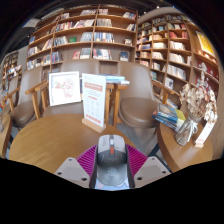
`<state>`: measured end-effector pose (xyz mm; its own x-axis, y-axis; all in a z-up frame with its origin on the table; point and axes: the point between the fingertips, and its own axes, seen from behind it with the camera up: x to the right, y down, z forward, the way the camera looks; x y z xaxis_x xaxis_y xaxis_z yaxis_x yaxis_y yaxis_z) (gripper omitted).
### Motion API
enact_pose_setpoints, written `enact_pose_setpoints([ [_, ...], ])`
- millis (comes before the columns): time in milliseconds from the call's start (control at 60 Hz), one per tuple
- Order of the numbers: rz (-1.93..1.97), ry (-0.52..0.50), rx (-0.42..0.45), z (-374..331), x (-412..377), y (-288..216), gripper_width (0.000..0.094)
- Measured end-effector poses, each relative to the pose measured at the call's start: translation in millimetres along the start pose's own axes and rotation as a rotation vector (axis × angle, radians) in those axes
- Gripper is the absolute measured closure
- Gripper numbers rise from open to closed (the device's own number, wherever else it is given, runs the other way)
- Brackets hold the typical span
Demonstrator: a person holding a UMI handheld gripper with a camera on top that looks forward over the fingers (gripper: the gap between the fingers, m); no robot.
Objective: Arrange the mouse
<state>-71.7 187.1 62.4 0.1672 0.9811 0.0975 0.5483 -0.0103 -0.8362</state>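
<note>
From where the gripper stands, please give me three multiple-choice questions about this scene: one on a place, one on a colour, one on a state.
1. Where is the mouse?
A. Between the fingers
B. On a bookshelf
C. On a chair

2. What colour are the pads on the fingers?
A. Green
B. Magenta
C. Yellow

3. How does the sign on the round table stand?
A. Lying flat
B. Upright
C. Hanging from a shelf

Answers:
1. A, the grey mouse sits between the two fingers of the gripper, pads close at each side.
2. B, both inner faces show magenta.
3. B, the white and orange sign stands upright beyond the mouse, before the bookshelves.
</note>
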Motion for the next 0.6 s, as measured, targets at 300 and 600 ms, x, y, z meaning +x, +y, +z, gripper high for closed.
enact_pose_setpoints([
  [300,0.052,-0.024,-0.082,36,32,68,0.0448],
  [600,0.1,0.028,-0.014,-46,46,41,0.0086],
])
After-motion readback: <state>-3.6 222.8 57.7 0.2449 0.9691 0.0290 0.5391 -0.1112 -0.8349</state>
